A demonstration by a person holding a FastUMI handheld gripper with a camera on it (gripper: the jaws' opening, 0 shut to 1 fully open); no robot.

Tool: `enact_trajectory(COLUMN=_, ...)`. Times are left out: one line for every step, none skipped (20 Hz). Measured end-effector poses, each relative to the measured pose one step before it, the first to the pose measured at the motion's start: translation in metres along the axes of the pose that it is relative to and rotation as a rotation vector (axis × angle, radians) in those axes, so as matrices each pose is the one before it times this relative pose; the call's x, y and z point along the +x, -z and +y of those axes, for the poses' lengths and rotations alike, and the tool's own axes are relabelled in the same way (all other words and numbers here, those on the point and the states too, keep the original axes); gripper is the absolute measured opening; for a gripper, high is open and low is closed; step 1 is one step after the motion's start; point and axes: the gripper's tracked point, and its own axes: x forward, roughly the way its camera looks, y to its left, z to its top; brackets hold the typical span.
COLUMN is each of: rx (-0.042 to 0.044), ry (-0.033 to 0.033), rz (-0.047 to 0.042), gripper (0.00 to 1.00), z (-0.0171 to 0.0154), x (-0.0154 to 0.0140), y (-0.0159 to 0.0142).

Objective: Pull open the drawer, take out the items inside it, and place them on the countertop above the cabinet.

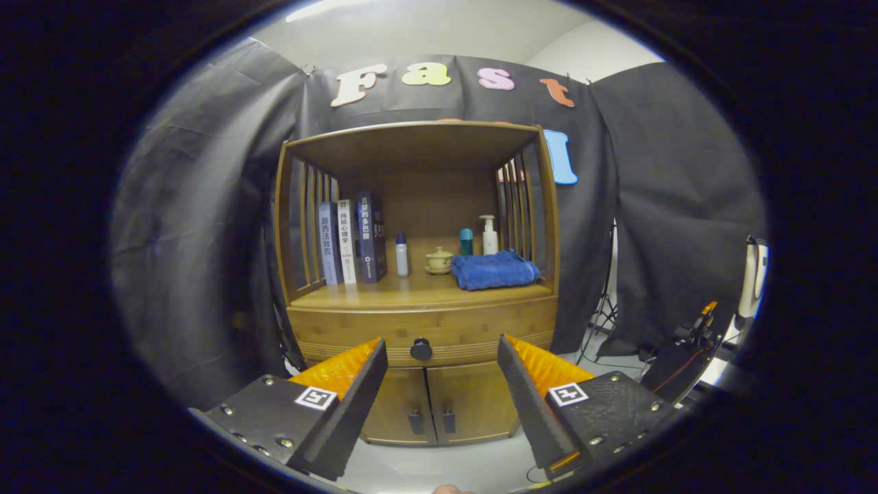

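Note:
A wooden cabinet stands ahead of me. Its drawer [425, 329] is closed, with a dark round knob [421, 349] at the middle of its front. The knob lies beyond my fingers, in line with the gap between them. My gripper [442, 346] is open and holds nothing. The countertop [411, 291] above the drawer carries a folded blue towel [495, 269], a small teapot [439, 261], three upright books [353, 240], a white bottle [402, 254], a teal bottle [466, 241] and a pump bottle [489, 234]. What is inside the drawer is hidden.
Two lower cabinet doors [432, 405] with small dark handles sit under the drawer. Slatted sides and a top board [411, 137] enclose the shelf. A stand and cabled gear [686, 350] stand on the floor to the right. Pale floor lies before the cabinet.

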Motion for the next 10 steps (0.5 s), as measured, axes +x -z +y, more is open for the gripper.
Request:
enact_trajectory(rx=0.0093, ry=-0.00879, rz=0.00404, gripper=0.97, z=0.00236, x=0.0018, y=0.00309)
enact_trajectory(rx=0.00339, ry=-0.00187, rz=0.00241, gripper=0.97, z=0.0004, x=0.00351, y=0.00332)
enact_trajectory(rx=-0.00344, ry=0.00274, rz=-0.00204, gripper=0.97, z=-0.00033, x=0.0045, y=0.00318)
enact_trajectory(rx=-0.00609, ry=-0.00145, rz=-0.00386, gripper=0.97, z=0.00061, x=0.00547, y=0.00387)
enact_trajectory(rx=-0.00607, ry=0.00049, rz=-0.0012, gripper=0.97, z=0.00074, x=0.00592, y=0.00486)
enact_trajectory(rx=-0.00373, ry=-0.0034, rz=-0.00072, gripper=0.97, z=0.00028, x=0.00744, y=0.00613)
enact_trajectory(rx=0.0005, ry=-0.00715, rz=0.00047, gripper=0.97, z=0.00234, x=0.00752, y=0.00644)
enact_trajectory(rx=-0.00011, ry=-0.00563, rz=0.00469, gripper=0.97, z=0.00116, x=0.01049, y=0.00891)
enact_trajectory(rx=0.00178, ry=-0.00323, rz=0.00833, gripper=0.97, z=0.0005, x=0.00991, y=0.00858)
enact_trajectory(rx=0.00247, ry=0.00113, rz=0.00773, gripper=0.97, z=-0.00121, x=0.01059, y=0.00852)
